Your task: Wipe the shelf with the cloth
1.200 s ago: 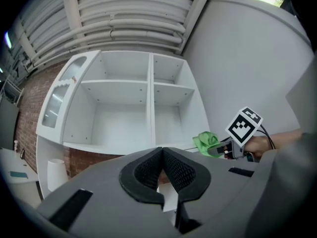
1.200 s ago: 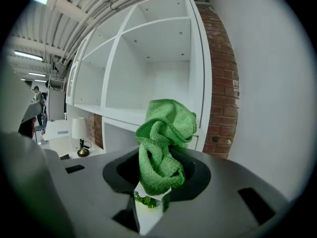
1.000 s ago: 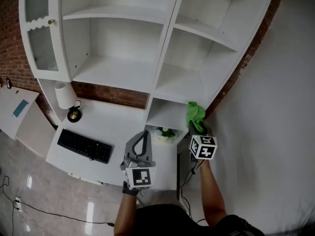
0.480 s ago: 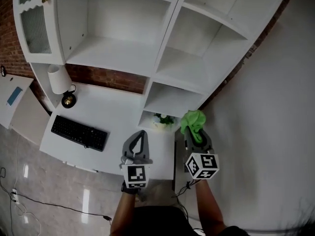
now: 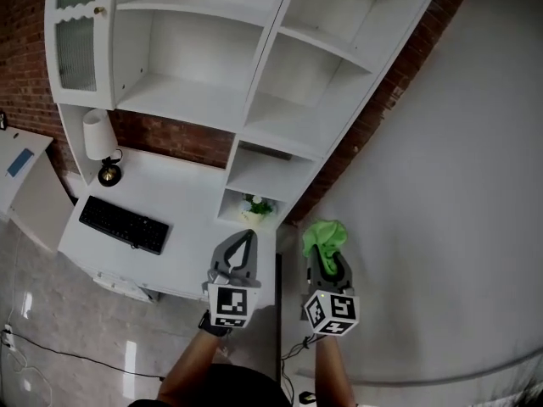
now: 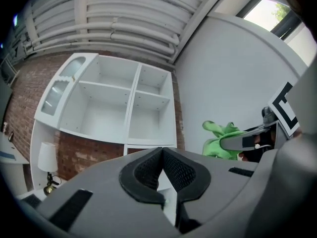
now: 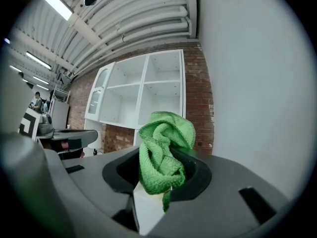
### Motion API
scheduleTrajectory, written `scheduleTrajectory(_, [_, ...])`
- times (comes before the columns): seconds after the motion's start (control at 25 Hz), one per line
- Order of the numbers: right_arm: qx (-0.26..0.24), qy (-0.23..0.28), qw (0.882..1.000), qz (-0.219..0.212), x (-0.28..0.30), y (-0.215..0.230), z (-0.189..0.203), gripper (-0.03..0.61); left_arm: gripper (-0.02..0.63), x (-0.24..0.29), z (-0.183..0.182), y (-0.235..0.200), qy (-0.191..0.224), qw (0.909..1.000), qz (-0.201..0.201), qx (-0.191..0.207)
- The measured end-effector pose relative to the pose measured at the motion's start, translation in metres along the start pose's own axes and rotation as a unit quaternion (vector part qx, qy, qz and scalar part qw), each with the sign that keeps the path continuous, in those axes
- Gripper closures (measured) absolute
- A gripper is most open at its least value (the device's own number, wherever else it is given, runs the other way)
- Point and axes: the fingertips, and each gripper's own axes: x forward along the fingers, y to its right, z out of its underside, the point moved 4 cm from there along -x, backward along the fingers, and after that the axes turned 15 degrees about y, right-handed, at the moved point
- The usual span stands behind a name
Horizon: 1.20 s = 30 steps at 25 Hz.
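The white shelf unit (image 5: 195,100) stands against a brick wall, with open, bare compartments, and also shows far off in the left gripper view (image 6: 124,98) and the right gripper view (image 7: 143,90). A bunched green cloth (image 5: 324,236) sticks out of my right gripper (image 5: 326,253), which is shut on it (image 7: 163,143). That gripper hangs in the air off the desk's right end, well back from the shelf. My left gripper (image 5: 247,236) is shut with nothing in it, its pads (image 6: 148,170) pressed together, over the desk's front right corner.
A white desk (image 5: 187,219) under the shelf carries a black keyboard (image 5: 123,224) and a small lamp (image 5: 100,138). A little plant (image 5: 254,206) sits in the lowest cubby. A glass-fronted cabinet door (image 5: 75,41) is at the upper left. A plain white wall (image 5: 441,185) fills the right.
Both grippers have drawn back from the shelf. The right gripper with the cloth has left the low cubby's edge and now sits lower and farther from the unit.
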Motion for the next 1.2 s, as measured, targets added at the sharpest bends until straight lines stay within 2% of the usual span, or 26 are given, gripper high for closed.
scheduleTrajectory(0.12, [0.025, 0.010, 1.000, 0.016, -0.043, -0.011, -0.011, 0.454, 0.597, -0.040, -0.010, 0.021, -0.019, 0.9996, 0.015, -0.010])
scheduleTrajectory(0.32, [0.056, 0.019, 0.998, 0.014, -0.103, -0.055, -0.020, 0.454, 0.597, -0.112, -0.038, 0.044, -0.042, 0.9986, 0.033, 0.004])
scheduleTrajectory(0.48, [0.075, 0.006, 0.997, -0.012, -0.139, -0.098, -0.013, 0.453, 0.597, -0.162, -0.050, 0.049, -0.072, 0.9955, 0.054, 0.029])
scheduleTrajectory(0.68, [0.081, 0.012, 0.996, -0.025, -0.165, -0.141, -0.020, 0.453, 0.597, -0.205, -0.072, 0.034, -0.075, 0.9949, 0.051, 0.043])
scheduleTrajectory(0.92, [0.062, 0.004, 0.998, -0.010, -0.179, -0.164, -0.031, 0.453, 0.597, -0.236, -0.088, 0.009, -0.064, 0.9963, 0.044, 0.036])
scheduleTrajectory(1.04, [0.046, 0.002, 0.999, -0.009, -0.177, -0.193, -0.036, 0.453, 0.597, -0.251, -0.095, -0.018, -0.054, 0.9970, 0.047, 0.028])
scheduleTrajectory(1.2, [0.028, 0.008, 0.999, -0.017, -0.161, -0.252, -0.051, 0.453, 0.597, -0.278, -0.105, -0.079, -0.060, 0.9968, 0.037, 0.038])
